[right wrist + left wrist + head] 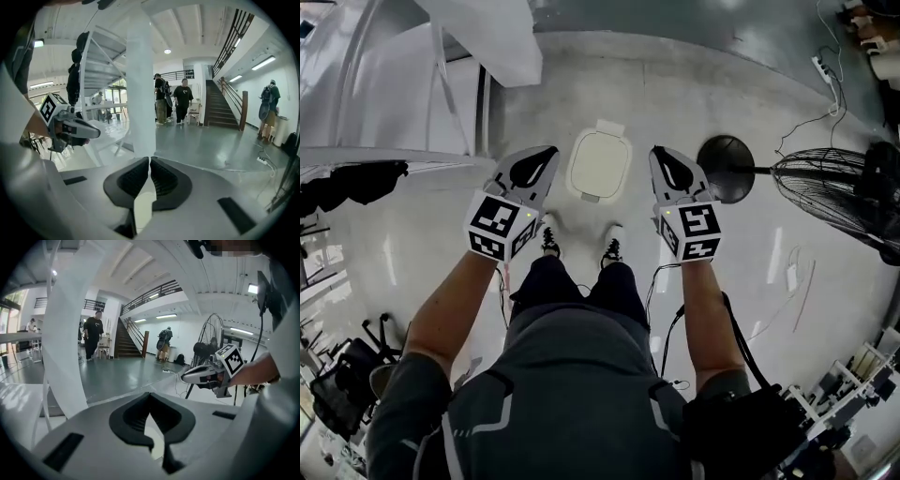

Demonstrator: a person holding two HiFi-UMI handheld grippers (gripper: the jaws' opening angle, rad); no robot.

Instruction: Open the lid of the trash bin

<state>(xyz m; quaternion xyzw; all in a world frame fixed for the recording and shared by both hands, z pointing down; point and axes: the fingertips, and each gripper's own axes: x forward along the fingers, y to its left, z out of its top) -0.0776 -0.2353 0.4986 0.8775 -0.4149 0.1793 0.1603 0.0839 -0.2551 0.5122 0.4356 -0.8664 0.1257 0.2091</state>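
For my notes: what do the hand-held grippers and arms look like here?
The left hand-held gripper and the right hand-held gripper are white shells with black ribbed pads, each carrying a cube of black-and-white square markers. A black cable trails from the right one. The person wears grey short sleeves.
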